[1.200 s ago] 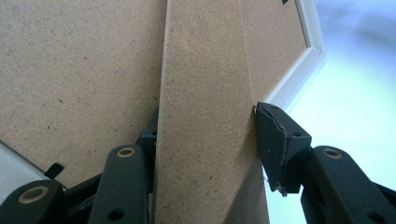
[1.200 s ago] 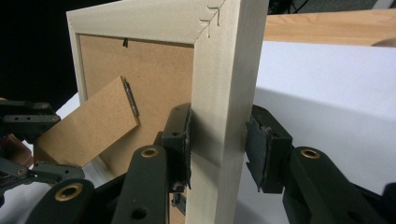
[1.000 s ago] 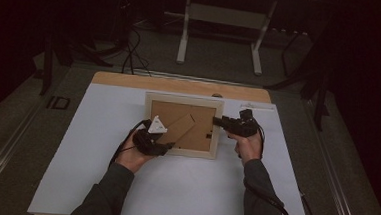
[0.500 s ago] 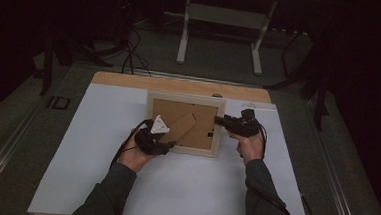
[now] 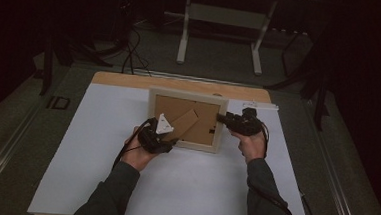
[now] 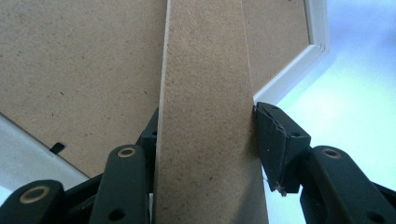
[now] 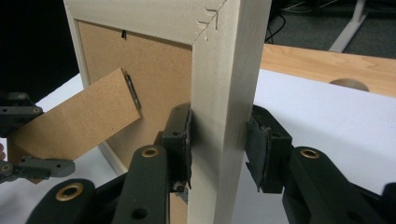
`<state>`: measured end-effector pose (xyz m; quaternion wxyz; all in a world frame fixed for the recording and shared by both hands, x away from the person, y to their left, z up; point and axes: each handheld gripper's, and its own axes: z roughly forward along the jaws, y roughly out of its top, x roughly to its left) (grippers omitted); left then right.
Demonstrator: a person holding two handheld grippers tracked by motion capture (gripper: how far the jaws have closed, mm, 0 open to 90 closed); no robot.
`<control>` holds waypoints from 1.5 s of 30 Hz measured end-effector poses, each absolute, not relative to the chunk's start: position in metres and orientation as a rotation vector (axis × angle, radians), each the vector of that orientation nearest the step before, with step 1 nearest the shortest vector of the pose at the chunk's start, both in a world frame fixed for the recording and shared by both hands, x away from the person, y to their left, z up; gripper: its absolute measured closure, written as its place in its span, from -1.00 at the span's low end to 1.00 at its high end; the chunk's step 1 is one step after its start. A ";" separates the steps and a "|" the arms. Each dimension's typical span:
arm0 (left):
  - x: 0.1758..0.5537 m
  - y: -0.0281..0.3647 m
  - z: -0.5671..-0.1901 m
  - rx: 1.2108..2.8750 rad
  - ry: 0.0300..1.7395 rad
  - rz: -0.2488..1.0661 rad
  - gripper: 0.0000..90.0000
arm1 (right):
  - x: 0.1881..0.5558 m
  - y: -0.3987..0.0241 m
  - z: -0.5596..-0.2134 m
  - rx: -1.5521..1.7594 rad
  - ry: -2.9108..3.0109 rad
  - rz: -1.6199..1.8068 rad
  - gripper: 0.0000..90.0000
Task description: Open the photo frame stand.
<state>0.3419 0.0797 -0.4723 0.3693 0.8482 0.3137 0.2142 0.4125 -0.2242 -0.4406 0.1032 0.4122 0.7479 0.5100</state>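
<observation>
A pale wooden picture frame (image 5: 188, 94) stands on the white table top with its brown fibreboard back toward me. Its brown easel stand (image 5: 188, 120) is swung out from the back. In the left gripper view the stand (image 6: 205, 70) runs up between the jaws, and my left gripper (image 6: 203, 126) is shut on its two edges. My left gripper (image 5: 170, 144) sits at the frame's lower left corner. My right gripper (image 5: 223, 118) is shut on the frame's right side rail (image 7: 224, 93), one pad (image 7: 183, 140) on the back face and one on the front.
The white sheet (image 5: 183, 187) covers most of the table, with a bare wooden strip (image 5: 130, 80) along the far edge. Beyond it stand a white desk frame (image 5: 221, 16) and dark cables (image 5: 131, 54) on the floor.
</observation>
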 end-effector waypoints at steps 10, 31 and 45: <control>0.342 0.078 -0.472 2.153 0.821 0.584 0.17 | 0.413 -0.219 -0.434 1.191 2.185 1.467 0.40; 0.339 0.063 -0.478 2.154 0.816 0.634 0.25 | 0.412 -0.209 -0.427 1.133 2.150 1.319 0.36; 0.336 0.066 -0.471 2.132 0.740 0.484 0.37 | 0.407 -0.215 -0.435 1.140 2.149 1.324 0.38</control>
